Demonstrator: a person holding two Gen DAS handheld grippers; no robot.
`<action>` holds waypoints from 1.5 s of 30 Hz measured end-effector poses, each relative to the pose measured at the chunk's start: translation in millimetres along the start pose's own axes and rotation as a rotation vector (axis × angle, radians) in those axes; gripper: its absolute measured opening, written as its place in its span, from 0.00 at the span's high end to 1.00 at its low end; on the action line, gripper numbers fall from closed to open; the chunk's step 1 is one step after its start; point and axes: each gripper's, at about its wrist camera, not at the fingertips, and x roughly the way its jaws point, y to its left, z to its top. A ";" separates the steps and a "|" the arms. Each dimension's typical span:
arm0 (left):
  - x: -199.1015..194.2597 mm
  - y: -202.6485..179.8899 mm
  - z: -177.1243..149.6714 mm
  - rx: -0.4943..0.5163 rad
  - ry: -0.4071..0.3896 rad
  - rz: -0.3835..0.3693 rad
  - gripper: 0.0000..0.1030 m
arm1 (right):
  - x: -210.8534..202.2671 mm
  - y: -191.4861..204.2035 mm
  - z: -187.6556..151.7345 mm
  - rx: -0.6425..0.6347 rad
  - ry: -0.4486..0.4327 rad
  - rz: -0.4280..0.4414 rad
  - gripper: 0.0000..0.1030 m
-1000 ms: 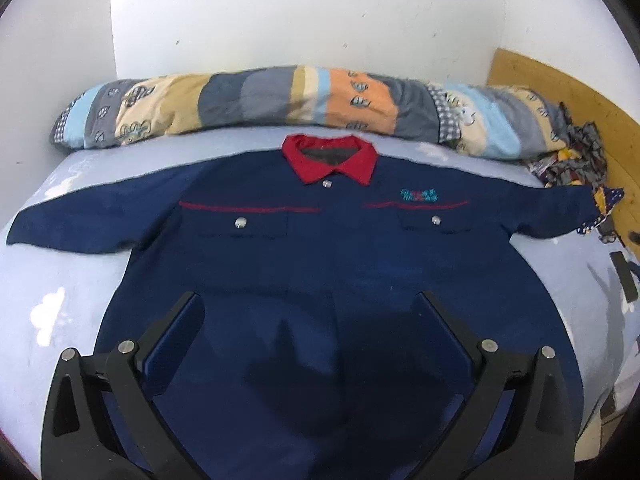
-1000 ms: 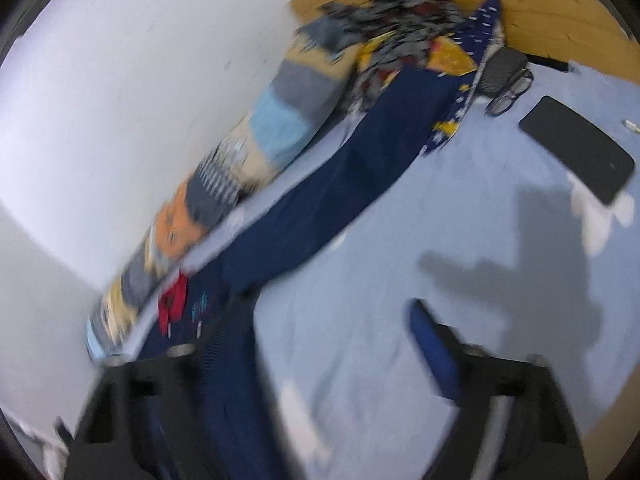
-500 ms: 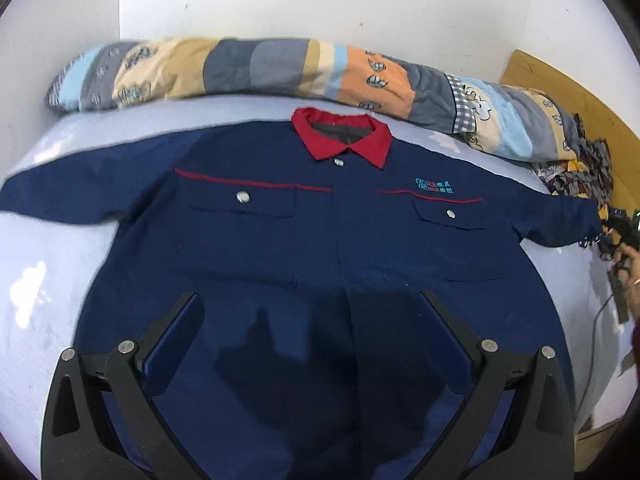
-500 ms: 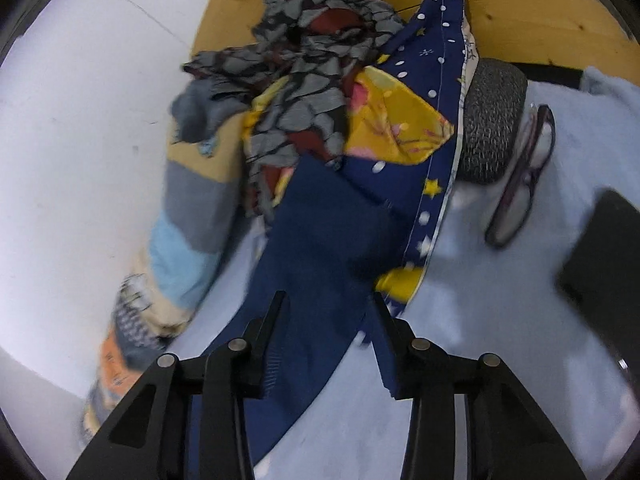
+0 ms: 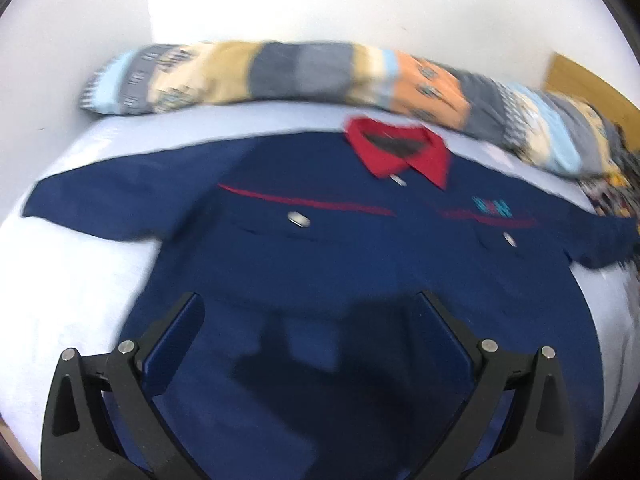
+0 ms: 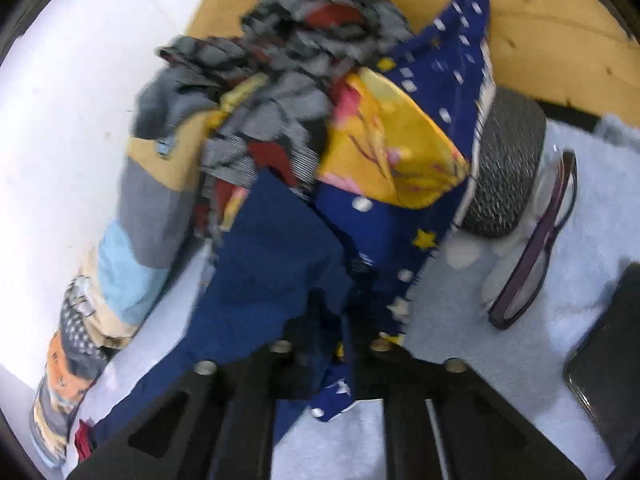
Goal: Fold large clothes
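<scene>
A large navy work shirt (image 5: 328, 264) with a red collar (image 5: 400, 152) lies flat and face up on the light blue bed, sleeves spread to both sides. My left gripper (image 5: 310, 320) is open and empty above the shirt's lower half. In the right wrist view my right gripper (image 6: 332, 320) is shut on the end of the shirt's right sleeve (image 6: 272, 264), beside a pile of other clothes.
A long patchwork bolster (image 5: 320, 76) lies along the wall behind the shirt. By the right sleeve sit a heap of patterned clothes (image 6: 360, 112), a dark mesh case (image 6: 504, 164), glasses (image 6: 536, 240), a black tablet (image 6: 608, 364) and a wooden headboard (image 6: 540, 20).
My right gripper has closed on the sleeve end; half a second ago its jaws were open around it. The left gripper's view has swung left and blurred; it remains open.
</scene>
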 end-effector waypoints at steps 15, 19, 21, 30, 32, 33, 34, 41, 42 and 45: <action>-24.8 59.6 4.8 -0.117 -0.069 0.072 0.00 | -127.7 164.2 12.9 -0.200 -0.069 0.210 0.95; -36.1 72.7 5.9 -0.122 -0.085 0.049 0.00 | -162.7 238.8 -3.7 -0.287 -0.068 0.276 0.95; -41.2 76.9 6.5 -0.112 -0.095 0.051 0.00 | -180.7 281.7 -18.3 -0.338 -0.060 0.316 0.95; -65.0 126.4 4.7 -0.184 -0.127 0.027 0.00 | -241.1 458.5 -125.9 -0.551 -0.008 0.488 0.95; -68.4 139.7 3.7 -0.202 -0.133 0.035 0.00 | -249.5 494.6 -160.5 -0.592 0.021 0.539 0.95; -68.9 143.4 3.0 -0.208 -0.133 0.038 0.00 | -252.5 509.7 -176.8 -0.610 0.036 0.557 0.95; -69.1 149.1 2.3 -0.219 -0.129 0.036 0.00 | -255.5 529.2 -200.1 -0.633 0.056 0.579 0.95; -67.0 176.8 -4.4 -0.293 -0.096 0.029 0.00 | -234.8 612.7 -357.1 -0.737 0.222 0.661 0.95; -66.9 178.7 -5.2 -0.300 -0.092 0.018 0.00 | -223.8 619.0 -388.1 -0.756 0.250 0.650 0.95; -66.4 180.3 -5.9 -0.296 -0.086 0.018 0.00 | -186.2 620.9 -469.5 -0.819 0.337 0.587 0.95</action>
